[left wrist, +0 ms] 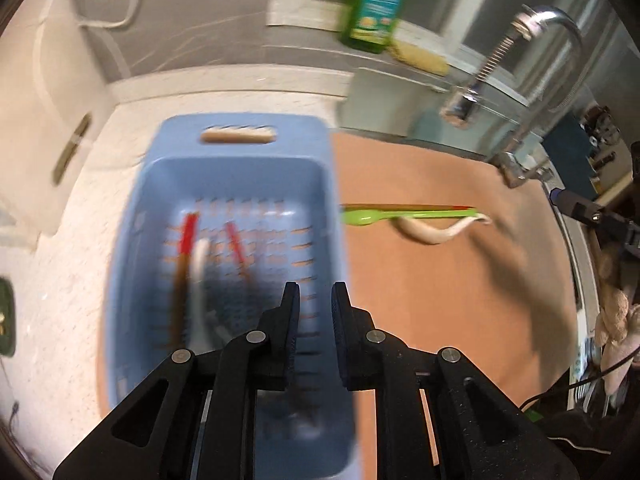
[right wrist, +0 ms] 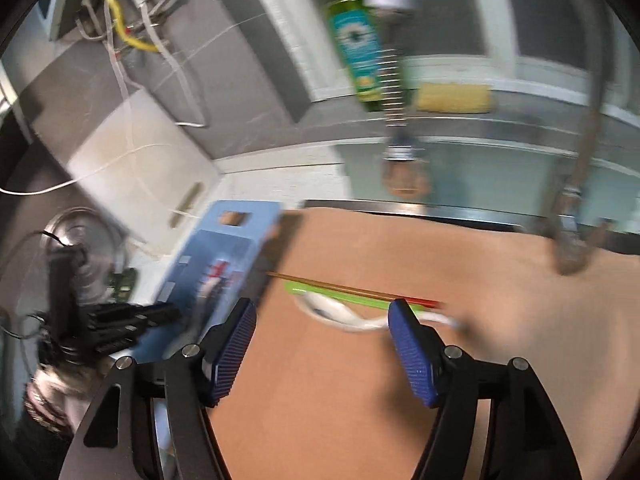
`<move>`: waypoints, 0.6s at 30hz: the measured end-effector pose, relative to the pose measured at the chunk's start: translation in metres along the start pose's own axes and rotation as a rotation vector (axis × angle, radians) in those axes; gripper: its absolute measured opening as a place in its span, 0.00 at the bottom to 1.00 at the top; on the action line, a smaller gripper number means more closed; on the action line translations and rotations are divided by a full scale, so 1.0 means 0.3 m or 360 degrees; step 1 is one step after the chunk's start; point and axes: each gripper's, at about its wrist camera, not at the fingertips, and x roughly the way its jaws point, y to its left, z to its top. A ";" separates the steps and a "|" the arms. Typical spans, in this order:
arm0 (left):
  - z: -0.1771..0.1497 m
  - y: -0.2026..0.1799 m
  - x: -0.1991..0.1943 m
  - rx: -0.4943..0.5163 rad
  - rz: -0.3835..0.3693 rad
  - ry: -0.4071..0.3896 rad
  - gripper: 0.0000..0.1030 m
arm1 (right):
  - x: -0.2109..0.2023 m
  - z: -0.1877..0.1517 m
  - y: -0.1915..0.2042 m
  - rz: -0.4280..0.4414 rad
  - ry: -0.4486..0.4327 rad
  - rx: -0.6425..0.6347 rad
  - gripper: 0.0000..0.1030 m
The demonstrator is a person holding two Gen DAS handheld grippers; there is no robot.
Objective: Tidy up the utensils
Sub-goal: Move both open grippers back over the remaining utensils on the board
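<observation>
The left gripper [left wrist: 316, 292] hangs over the near end of a blue basket [left wrist: 328, 184], its black fingers [left wrist: 290, 320] drawn close with only a narrow slit between them and nothing caught in that slit. Under and ahead of it, on the slotted floor of the basket, lie a chopstick with a red end [left wrist: 182, 264], a white spoon [left wrist: 199, 268] just beside it, and a second red-tipped stick [left wrist: 238, 250] slanting off to the right (all three are smeared by motion blur, so finer detail cannot be told).

The basket sits partly on a speckled white counter [left wrist: 72, 280] and partly on a brown board [left wrist: 440, 300]. Well to the right of the left gripper, out on the board, a green spoon [left wrist: 362, 216] lies alongside a chopstick [left wrist: 400, 207], with another white spoon [left wrist: 424, 234] touching them from below.

From the right wrist view, the right gripper [right wrist: 322, 310] has its blue-padded fingers [right wrist: 234, 344] spread wide and holds nothing. The same three pieces lie just beyond its fingertips: the green spoon [right wrist: 320, 293], the chopstick [right wrist: 352, 290] across it, and the white spoon [right wrist: 336, 312] nearest, its handle end running behind the right-hand pad. The basket [right wrist: 240, 240] stands off to the left of this gripper, with the left gripper [right wrist: 128, 320] seen beside it.

At the back stand a green bottle [left wrist: 376, 4], a yellow sponge [left wrist: 420, 56] and a tap [left wrist: 532, 80].
</observation>
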 end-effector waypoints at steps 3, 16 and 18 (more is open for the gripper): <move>0.032 -0.082 0.033 0.0064 -0.0039 0.0010 0.14 | -0.061 -0.026 -0.091 -0.0168 0.0018 0.0043 0.63; 0.236 -0.318 0.236 0.0261 -0.0037 0.0133 0.14 | -0.221 -0.167 -0.427 -0.0240 0.0108 0.0350 0.63; 0.280 -0.346 0.287 0.0319 -0.0004 0.0187 0.14 | -0.231 -0.189 -0.455 -0.0208 0.0112 0.0399 0.63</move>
